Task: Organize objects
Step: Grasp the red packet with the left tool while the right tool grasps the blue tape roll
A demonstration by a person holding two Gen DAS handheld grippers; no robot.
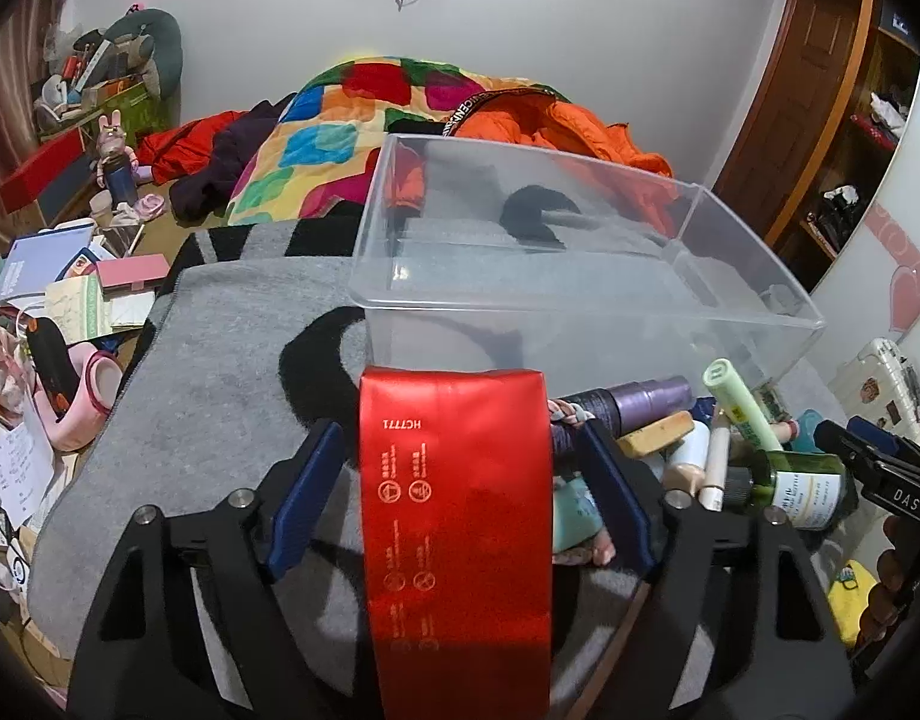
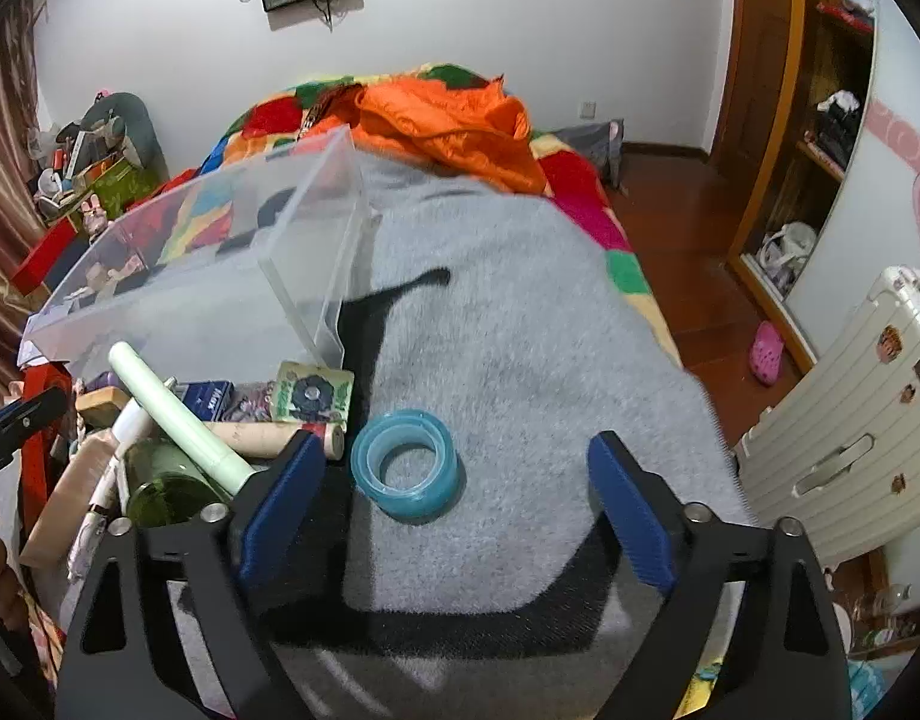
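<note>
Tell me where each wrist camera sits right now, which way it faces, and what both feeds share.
Left wrist: rides the left tongs, looking along the bed toward the clear bin; a red box fills the gap between its blue fingers.
Right wrist: rides the right tongs, open, facing the blue tape roll on the grey blanket; its fingers frame the view.
Shared: the bin, the blanket, the pale green tube and the green bottle.
</note>
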